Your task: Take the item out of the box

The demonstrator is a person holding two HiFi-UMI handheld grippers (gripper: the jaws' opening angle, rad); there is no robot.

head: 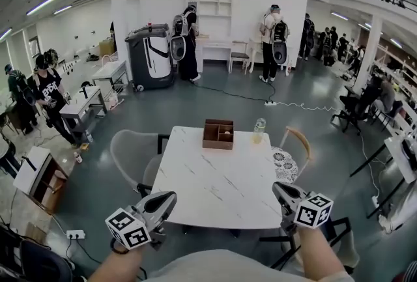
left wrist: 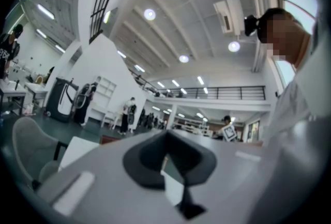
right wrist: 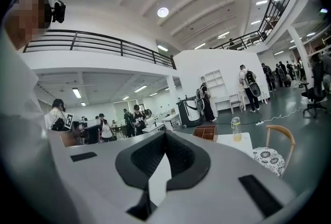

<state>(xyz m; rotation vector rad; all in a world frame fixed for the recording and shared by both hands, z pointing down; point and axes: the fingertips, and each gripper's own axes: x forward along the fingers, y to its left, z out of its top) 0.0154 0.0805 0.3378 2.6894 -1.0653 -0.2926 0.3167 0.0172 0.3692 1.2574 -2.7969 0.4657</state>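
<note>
Left hand-held gripper [head: 171, 197]: held above the near left corner of the desk. Its jaws are closed together, with nothing between them.
Right hand-held gripper [head: 275, 186]: held above the near right corner of the desk. Its jaws are also closed together and empty.
Desk [head: 215, 180]: a white, marble-patterned top, bare over most of its surface.
Box [head: 217, 134]: brown and open-topped, divided into compartments. It stands at the far edge of the desk, well apart from both hand-held grippers.
Item [head: 225, 136]: a small pale thing lying inside the box, in a compartment on its right side as the head view shows it. It is too small to tell more.
Bottle [head: 259, 130]: clear, with yellowish liquid, standing upright just to the right of the box.
Grey chair [head: 130, 155]: stands at the desk's left side.
Wooden chair [head: 298, 142]: stands at the desk's right side and has a patterned cushion [head: 284, 163] on its seat.
Background: people [head: 272, 43] with backpacks stand at a white wall across the grey floor.
</note>
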